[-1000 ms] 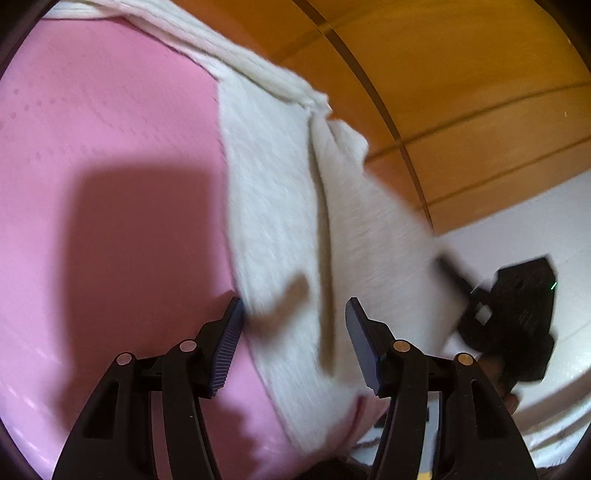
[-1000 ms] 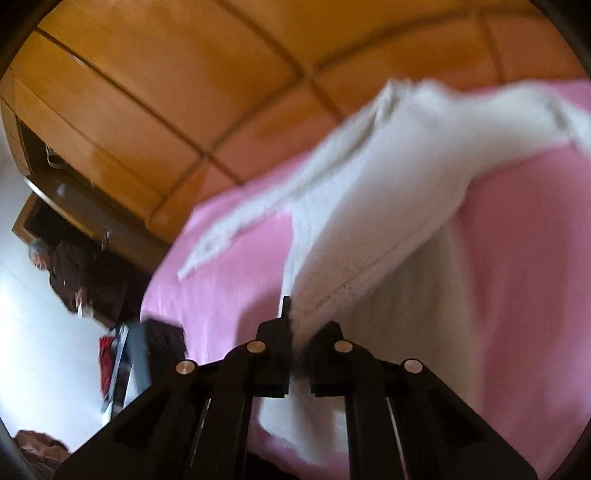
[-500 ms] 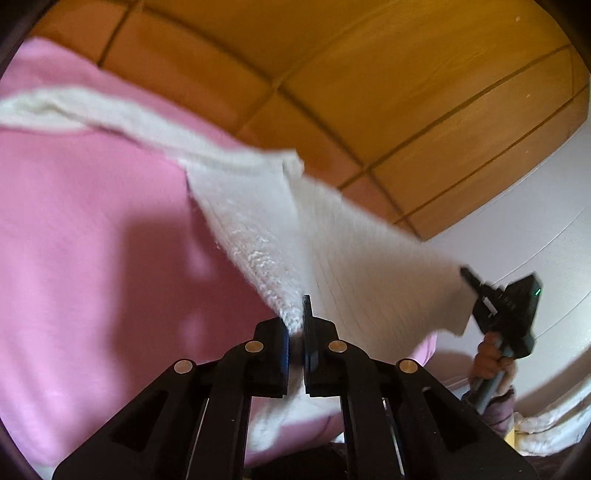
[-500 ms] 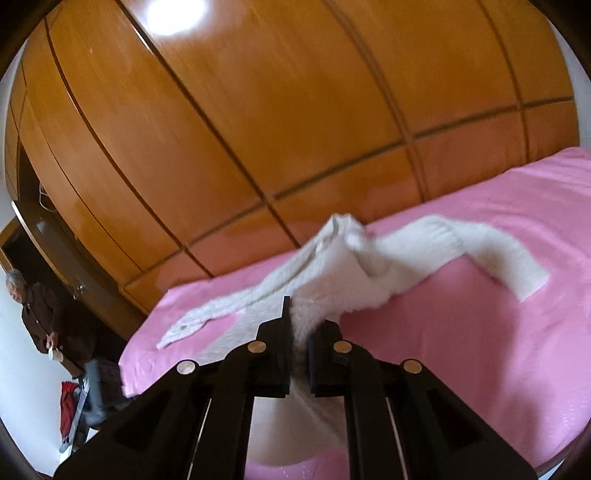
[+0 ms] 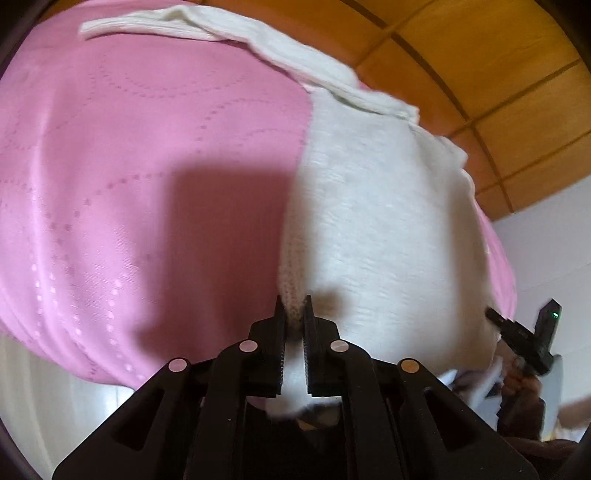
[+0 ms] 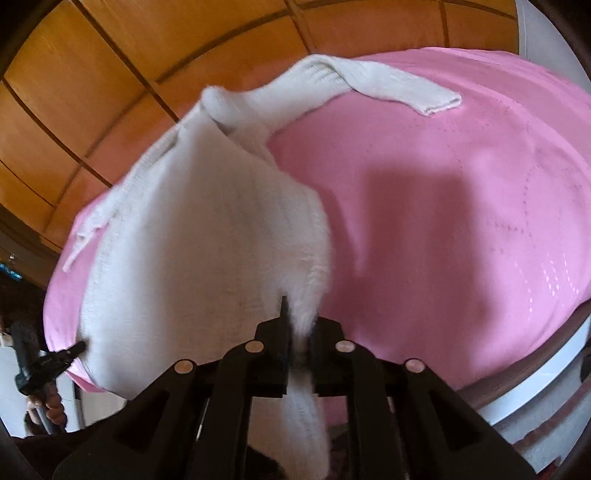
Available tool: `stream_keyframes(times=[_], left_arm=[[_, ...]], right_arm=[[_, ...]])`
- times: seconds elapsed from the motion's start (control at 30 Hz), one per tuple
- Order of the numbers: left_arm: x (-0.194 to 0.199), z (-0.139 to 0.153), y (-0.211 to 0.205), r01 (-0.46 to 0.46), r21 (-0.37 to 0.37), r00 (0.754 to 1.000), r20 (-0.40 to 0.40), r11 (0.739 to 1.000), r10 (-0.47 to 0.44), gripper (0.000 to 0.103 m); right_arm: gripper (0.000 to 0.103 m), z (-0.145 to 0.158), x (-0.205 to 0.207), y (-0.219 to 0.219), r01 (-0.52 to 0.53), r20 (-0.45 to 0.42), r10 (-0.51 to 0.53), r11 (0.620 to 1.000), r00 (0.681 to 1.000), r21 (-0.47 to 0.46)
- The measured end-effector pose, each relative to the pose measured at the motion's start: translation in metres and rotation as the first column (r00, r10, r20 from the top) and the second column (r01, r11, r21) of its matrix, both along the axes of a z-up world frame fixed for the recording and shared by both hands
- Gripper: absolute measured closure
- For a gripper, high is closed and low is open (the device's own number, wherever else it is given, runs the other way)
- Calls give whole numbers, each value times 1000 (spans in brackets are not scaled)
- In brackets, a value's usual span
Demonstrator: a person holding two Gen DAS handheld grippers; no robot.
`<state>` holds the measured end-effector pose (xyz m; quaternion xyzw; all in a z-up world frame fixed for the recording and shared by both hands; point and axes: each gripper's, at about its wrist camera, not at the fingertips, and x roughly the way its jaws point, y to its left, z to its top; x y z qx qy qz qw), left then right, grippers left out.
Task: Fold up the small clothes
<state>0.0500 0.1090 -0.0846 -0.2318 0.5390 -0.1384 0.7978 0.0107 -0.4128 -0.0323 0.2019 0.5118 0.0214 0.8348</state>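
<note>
Across the pink bedspread point(image 5: 140, 155) a white knit sweater point(image 5: 369, 221) lies spread, its body running from the jaws toward 12 o'clock in both wrist views. The left gripper point(image 5: 294, 310) has its 2 fingers drawn close, pinching a ribbed hem edge that rises between the tips at 12 o'clock. The right gripper point(image 6: 299, 317) likewise pinches the opposite hem corner of the sweater point(image 6: 207, 236), with knit hanging down through the jaws toward 6 o'clock. 1 sleeve point(image 6: 399, 86) trails toward 1 o'clock in the right view; in the left view a sleeve point(image 5: 184, 24) stretches toward 11 o'clock. Wooden panelling point(image 6: 147, 44) stands behind the bed.
</note>
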Motion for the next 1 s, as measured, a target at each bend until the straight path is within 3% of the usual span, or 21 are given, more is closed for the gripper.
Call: stream_keyframes(times=[0.03,0.07,0.13,0.23,0.3,0.47,0.53,0.6,0.7,0.8,0.93,1.0], left_arm=[[-3,2,8,-22,-13,1000,14,1000,22,81],[-2,3,13,-54,-5,998,27,999,54,65],[1,12,30,-128,17,989,73,992,126,53],[9,25,62,-249,64,963,123,966,240,41],[22,31,86,-331,93,937,148,939,316,39],[61,31,131,-479,165,876,165,862,454,39],[72,35,151,-538,261,842,208,802,497,39],[97,34,162,-549,346,836,224,761,502,36],[121,26,190,-579,252,815,183,775,550,34],[152,21,202,-611,182,792,165,771,588,34],[184,13,212,-609,124,792,143,784,593,35],[197,10,211,-585,133,810,149,800,567,69]], right_arm=[[89,4,1,0,8,15,-8,1000,1000,-9],[75,9,3,0,21,35,-20,1000,999,-20],[55,22,6,-2,56,74,-54,998,996,-33],[53,35,16,13,36,147,-31,999,989,-36],[47,34,28,33,-8,159,11,1000,987,-16],[47,14,66,122,-201,139,196,979,971,20],[47,2,80,155,-264,120,259,964,958,30],[47,-8,88,176,-314,104,309,949,945,33],[47,-17,98,207,-376,86,373,926,924,31],[46,-20,117,224,-398,92,395,917,914,17],[48,-20,150,239,-419,111,418,908,901,-21],[51,-19,167,245,-430,121,431,902,894,-36]])
